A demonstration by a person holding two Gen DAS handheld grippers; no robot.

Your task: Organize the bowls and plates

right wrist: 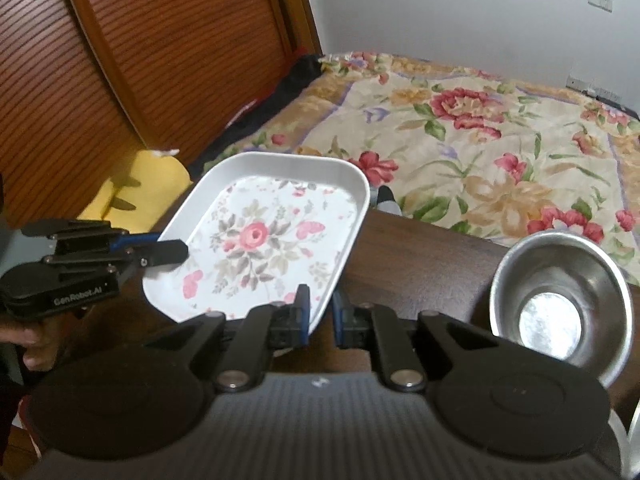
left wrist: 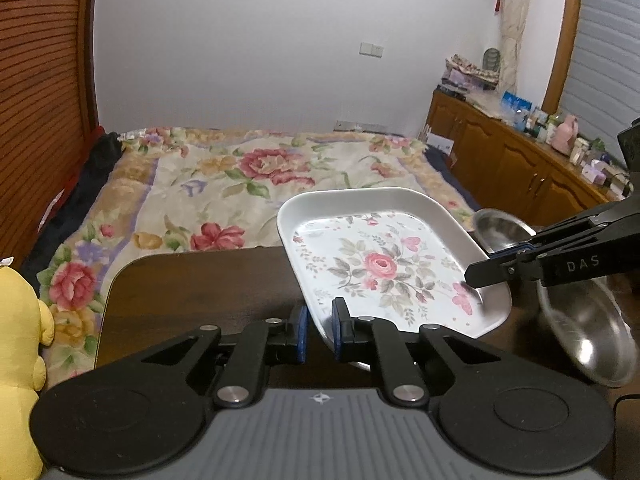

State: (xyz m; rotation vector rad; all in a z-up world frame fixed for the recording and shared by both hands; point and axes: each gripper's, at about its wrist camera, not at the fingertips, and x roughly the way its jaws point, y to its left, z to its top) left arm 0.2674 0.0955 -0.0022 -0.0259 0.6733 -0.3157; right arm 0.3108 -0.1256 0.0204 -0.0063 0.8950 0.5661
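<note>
A white rectangular tray [left wrist: 384,264] with a pink rose print hangs tilted just above the dark wooden table [left wrist: 192,292]. My left gripper [left wrist: 320,332] is shut on the tray's near rim. My right gripper [left wrist: 486,266] comes in from the right and is shut on the opposite rim. In the right wrist view the tray [right wrist: 264,240] sits between my right gripper [right wrist: 320,316] and my left gripper [right wrist: 168,246], each clamped on an edge. A deep steel bowl [right wrist: 560,304] stands on the table to the right. The left wrist view shows this bowl [left wrist: 500,232] and a shallower steel dish [left wrist: 588,332].
A bed with a floral blanket [left wrist: 240,184] lies right behind the table [right wrist: 420,264]. A yellow plush toy [left wrist: 16,340] sits at the table's left. A louvred wooden wardrobe [right wrist: 160,60] stands left, a cluttered wooden cabinet [left wrist: 500,160] right. A person's hand [right wrist: 20,340] holds the left gripper.
</note>
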